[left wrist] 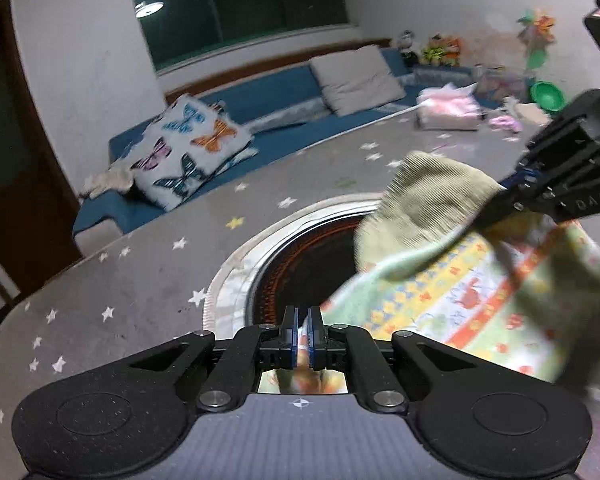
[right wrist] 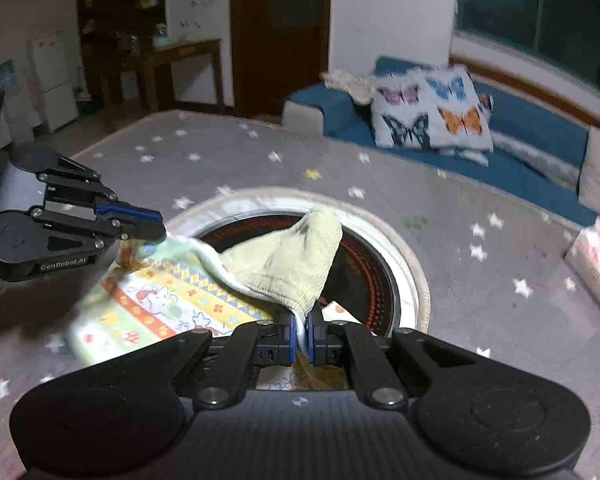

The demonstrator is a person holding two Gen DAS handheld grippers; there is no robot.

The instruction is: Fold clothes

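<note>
I am holding a small printed garment with both claws; my right gripper is pinched tight on a seam of it, where a ribbed green cuff is rising in a peak just above the jaws; my left gripper is also closed down on an edge of the same cloth, which is showing as a thin strip between the blue pads. The garment is hanging stretched between the two claws, lifted above the grey star-patterned table, and part of it is sagging over the round black heater plate sunk in the table's middle.

To do this step well, I judge that I should be keeping both grips firm and the edge between them taut and level, so that the cloth is laying down flat and not bunching; I cannot tell from here which fold of the work this is.

The round plate with its raised pale rim is standing right under the cloth, and it could be catching the fabric or making an uneven bed; the flat grey surface beside it is looking safer. Further away, a pink folded pile is resting near the table's far edge; beyond it a blue sofa is carrying a butterfly pillow and a grey cushion, well apart from my work.
</note>
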